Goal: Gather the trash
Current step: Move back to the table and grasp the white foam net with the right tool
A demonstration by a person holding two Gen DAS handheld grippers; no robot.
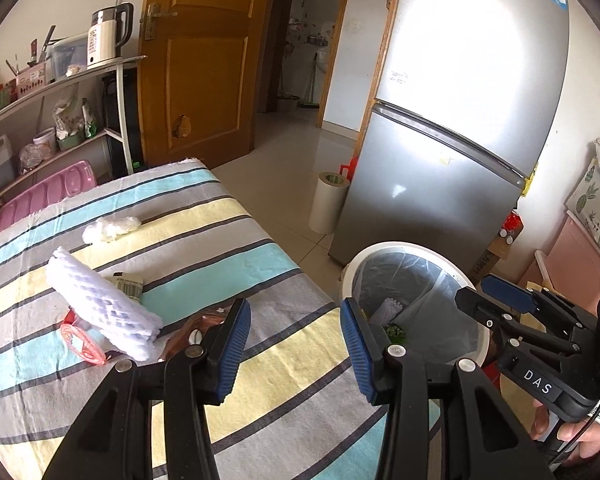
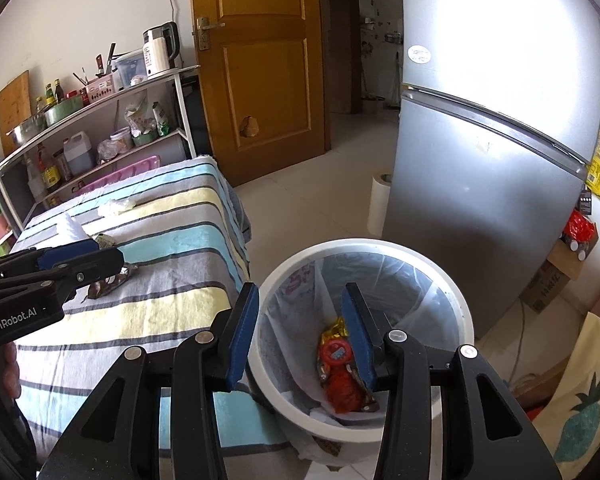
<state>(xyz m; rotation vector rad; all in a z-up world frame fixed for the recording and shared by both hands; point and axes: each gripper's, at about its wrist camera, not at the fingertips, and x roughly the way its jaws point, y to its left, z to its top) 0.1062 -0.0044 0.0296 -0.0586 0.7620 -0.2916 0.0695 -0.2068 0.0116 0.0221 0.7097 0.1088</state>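
A white trash bin with a clear liner stands beside the striped table. A red and gold wrapper lies inside it. My right gripper is open and empty above the bin's rim. My left gripper is open and empty over the table's right edge. On the table lie a white foam net sleeve, a red plastic wrapper, a brown wrapper, a printed paper scrap and a crumpled white wad. The bin also shows in the left wrist view.
A silver fridge stands behind the bin, with a white roll on the floor beside it. A shelf rack with a kettle and bottles stands behind the table. A wooden door is open onto a hallway. Pineapple-print fabric lies at the right.
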